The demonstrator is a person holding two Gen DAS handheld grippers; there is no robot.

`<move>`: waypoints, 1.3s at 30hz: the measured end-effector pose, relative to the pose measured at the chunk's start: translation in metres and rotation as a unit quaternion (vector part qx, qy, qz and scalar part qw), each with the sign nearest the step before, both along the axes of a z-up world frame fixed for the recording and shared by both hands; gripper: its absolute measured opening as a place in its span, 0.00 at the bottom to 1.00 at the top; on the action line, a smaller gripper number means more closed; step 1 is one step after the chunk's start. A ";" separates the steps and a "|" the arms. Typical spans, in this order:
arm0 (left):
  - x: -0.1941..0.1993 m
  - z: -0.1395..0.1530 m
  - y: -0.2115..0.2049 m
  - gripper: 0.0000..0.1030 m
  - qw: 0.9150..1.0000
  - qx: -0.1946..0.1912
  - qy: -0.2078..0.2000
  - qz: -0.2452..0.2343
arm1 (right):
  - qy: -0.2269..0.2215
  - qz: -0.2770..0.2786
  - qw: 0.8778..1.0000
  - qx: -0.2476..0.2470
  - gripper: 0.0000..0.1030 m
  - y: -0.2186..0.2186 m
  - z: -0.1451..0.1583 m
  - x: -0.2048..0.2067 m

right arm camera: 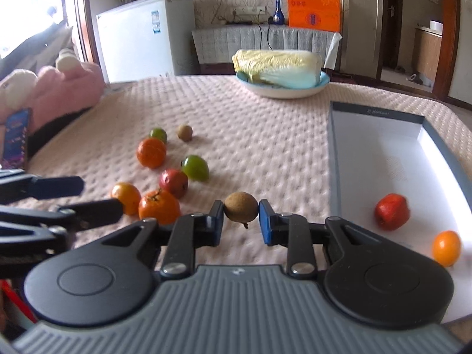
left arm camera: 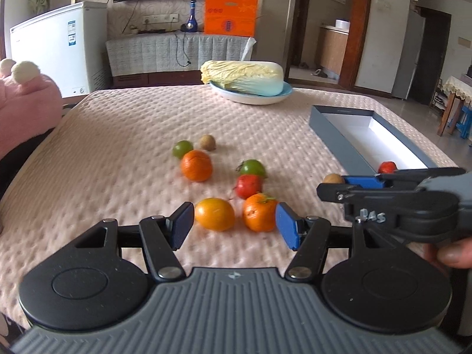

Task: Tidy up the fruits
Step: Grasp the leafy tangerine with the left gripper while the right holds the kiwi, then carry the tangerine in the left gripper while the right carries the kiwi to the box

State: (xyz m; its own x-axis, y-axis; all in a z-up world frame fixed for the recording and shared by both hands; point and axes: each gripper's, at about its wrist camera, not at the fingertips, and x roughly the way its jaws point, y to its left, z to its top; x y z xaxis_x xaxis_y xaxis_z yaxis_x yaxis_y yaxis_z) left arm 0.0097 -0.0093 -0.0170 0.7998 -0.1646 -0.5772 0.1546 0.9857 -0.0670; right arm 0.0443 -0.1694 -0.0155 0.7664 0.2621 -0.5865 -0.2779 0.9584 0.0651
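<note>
Several fruits lie on the pink quilted table. My left gripper [left arm camera: 235,224] is open, with a yellow-orange fruit [left arm camera: 214,214] and an orange [left arm camera: 259,212] between its fingers. Beyond lie a red fruit [left arm camera: 248,186], a green fruit [left arm camera: 251,167], a second orange [left arm camera: 196,165], a lime [left arm camera: 182,148] and a brown fruit [left arm camera: 207,142]. My right gripper [right arm camera: 241,218] is shut on a small brown fruit [right arm camera: 240,206] above the table, left of the grey box [right arm camera: 332,159]. The box holds a red fruit [right arm camera: 391,211] and a small orange fruit [right arm camera: 446,247].
A bowl [left arm camera: 253,96] with a napa cabbage [left arm camera: 242,76] stands at the table's far side. A pink plush toy [left arm camera: 26,100] lies at the left edge. My right gripper [left arm camera: 336,187] shows in the left wrist view, right of the fruits.
</note>
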 end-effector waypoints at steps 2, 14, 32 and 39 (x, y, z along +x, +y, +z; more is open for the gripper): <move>0.001 0.000 -0.005 0.65 1.000 0.000 0.000 -0.006 | -0.002 -0.001 1.000 0.006 0.28 -0.008 0.005 -0.002; 0.017 -0.016 -0.033 0.63 1.000 0.001 -0.010 -0.023 | -0.032 0.012 0.999 0.016 0.28 -0.037 0.028 -0.020; 0.041 -0.040 -0.039 0.43 0.999 0.024 0.026 0.008 | -0.036 0.021 0.999 0.019 0.28 -0.048 0.033 -0.024; 0.038 -0.032 -0.039 0.42 1.000 0.015 0.019 0.013 | -0.038 0.023 0.999 0.018 0.28 -0.047 0.034 -0.026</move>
